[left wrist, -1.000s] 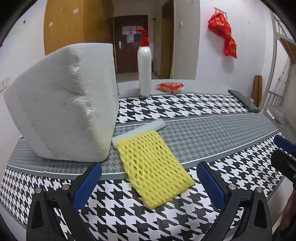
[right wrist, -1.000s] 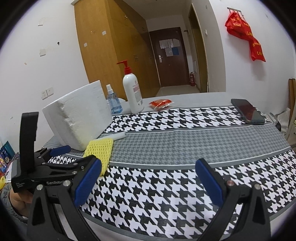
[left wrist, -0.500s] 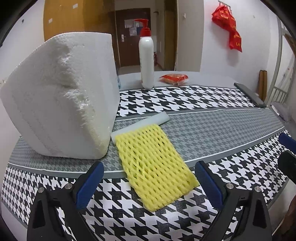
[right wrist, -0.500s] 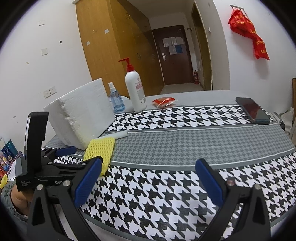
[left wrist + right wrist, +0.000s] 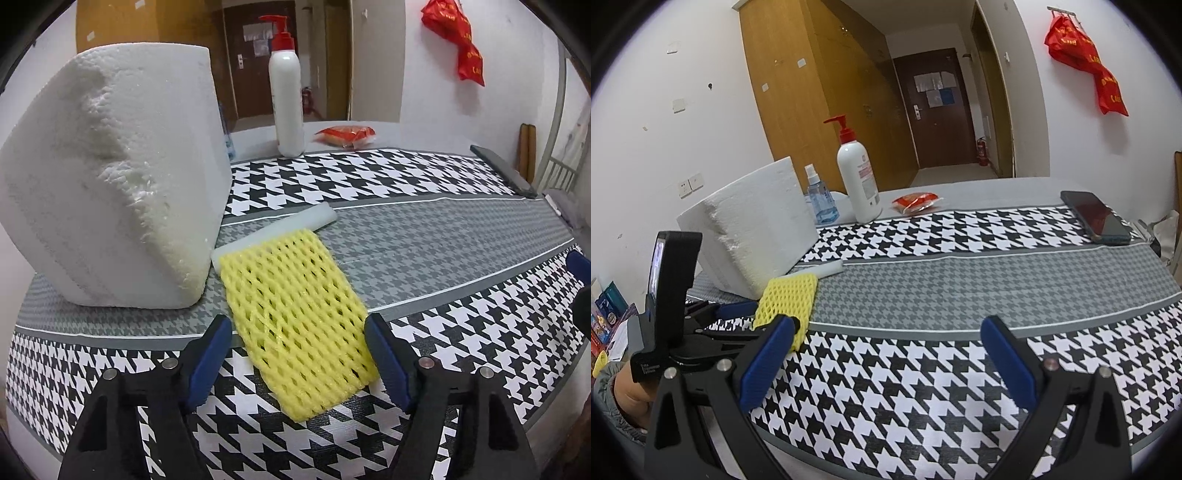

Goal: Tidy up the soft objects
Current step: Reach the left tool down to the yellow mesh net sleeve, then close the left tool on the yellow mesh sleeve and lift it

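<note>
Left hand-held gripper (image 5: 298, 334) has just been closing, blue pads now flanking the near end of the yellow foam net (image 5: 295, 317) without clearly pressing it; the net lies flat on the houndstooth surface (image 5: 424, 251), its far end overlapping a white foam strip (image 5: 291, 227), just beside the big white foam block (image 5: 110, 177). Right hand-held gripper (image 5: 886, 354) hovers wide open, nothing between its pads. Pump bottle (image 5: 857, 181), spray bottle (image 5: 819, 199), red packet (image 5: 916, 202), phone (image 5: 1095, 216) at the far side.
</note>
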Tool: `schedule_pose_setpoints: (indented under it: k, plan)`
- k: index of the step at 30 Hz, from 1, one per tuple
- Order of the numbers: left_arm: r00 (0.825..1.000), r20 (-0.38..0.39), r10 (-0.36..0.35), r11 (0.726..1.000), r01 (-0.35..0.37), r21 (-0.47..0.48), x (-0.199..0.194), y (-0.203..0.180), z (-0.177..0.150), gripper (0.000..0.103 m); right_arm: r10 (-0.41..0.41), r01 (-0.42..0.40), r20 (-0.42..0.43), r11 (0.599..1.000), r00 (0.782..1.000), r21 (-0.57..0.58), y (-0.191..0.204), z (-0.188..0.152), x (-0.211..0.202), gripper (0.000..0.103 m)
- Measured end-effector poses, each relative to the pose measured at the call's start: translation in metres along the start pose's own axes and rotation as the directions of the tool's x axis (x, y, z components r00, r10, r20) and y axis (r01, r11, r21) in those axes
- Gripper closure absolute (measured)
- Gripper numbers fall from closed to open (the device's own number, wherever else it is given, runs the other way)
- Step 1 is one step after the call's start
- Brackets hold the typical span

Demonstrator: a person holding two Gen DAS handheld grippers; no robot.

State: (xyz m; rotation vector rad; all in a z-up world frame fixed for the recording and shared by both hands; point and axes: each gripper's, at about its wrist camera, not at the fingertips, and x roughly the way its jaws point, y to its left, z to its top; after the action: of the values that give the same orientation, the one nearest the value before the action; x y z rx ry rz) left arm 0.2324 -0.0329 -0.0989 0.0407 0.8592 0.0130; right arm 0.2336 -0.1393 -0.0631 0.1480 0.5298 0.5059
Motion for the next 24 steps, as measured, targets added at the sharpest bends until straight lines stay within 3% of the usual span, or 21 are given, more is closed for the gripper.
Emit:
schedule_pose_setpoints:
  k: [8,15,24]
  plan:
    - [0.995,-0.05,-0.091,0.995,0.088,-0.057,0.002,0.011,0.001,0.04,-0.003,0.003,-0.005,1.0,1.0,0.003,0.002,0.0,0.001,0.001]
    - [0.991,-0.03,-0.128,0.992,0.128,-0.006,-0.005,-0.003,-0.001,0.071,-0.005,0.005,-0.012,1.0,1.0,0.009,-0.001,-0.002,0.002,0.001]
    - [0.985,-0.046,-0.164,0.986,0.164,0.004,0.001,-0.009,0.008,0.075,-0.023,0.023,0.002,0.999,1.0,0.03,-0.007,-0.006,-0.006,0.001]
